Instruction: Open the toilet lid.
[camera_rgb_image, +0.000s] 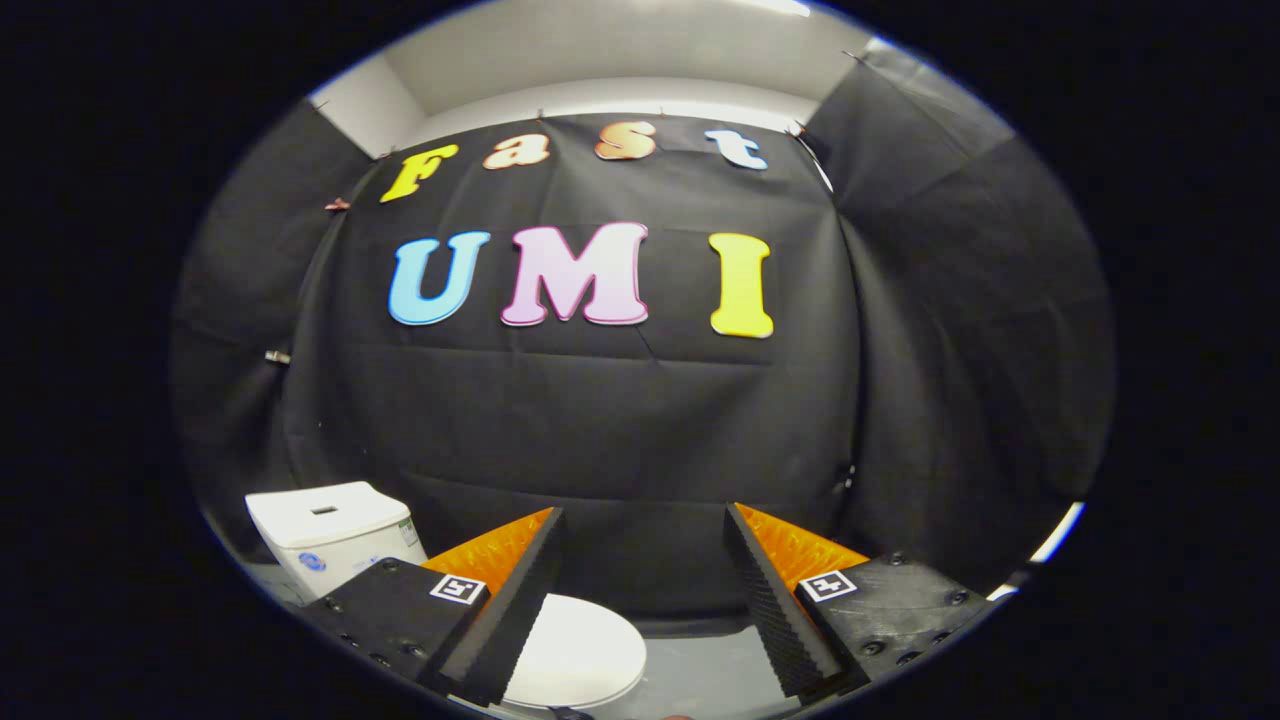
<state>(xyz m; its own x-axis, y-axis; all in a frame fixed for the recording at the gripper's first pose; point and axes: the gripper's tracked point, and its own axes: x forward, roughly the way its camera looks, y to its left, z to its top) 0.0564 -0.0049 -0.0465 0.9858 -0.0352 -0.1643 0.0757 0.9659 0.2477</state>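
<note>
Gripper view, looking fwd along fingers. Gripper (645, 600) spread wide, grasping nothing; fingers sitting well apart w/ clear gap between. Left finger (505, 610) and right finger (780, 610): black ribbed pads, orange backing, small square marker on each base. Hovering above toilet, not touching it. Lid (580, 650) lying flat, closed, white, glossy; sitting low, partly hidden behind left finger, rest poking into gap between fingers. Tank (325, 535) standing left of left finger, beyond it, white, w/ flush button on top and small blue sticker on front. Grey floor (710, 670) showing between fingers, right of lid. Black cloth wall (620, 430) hanging beyond everything, draped round on both sides.
</note>
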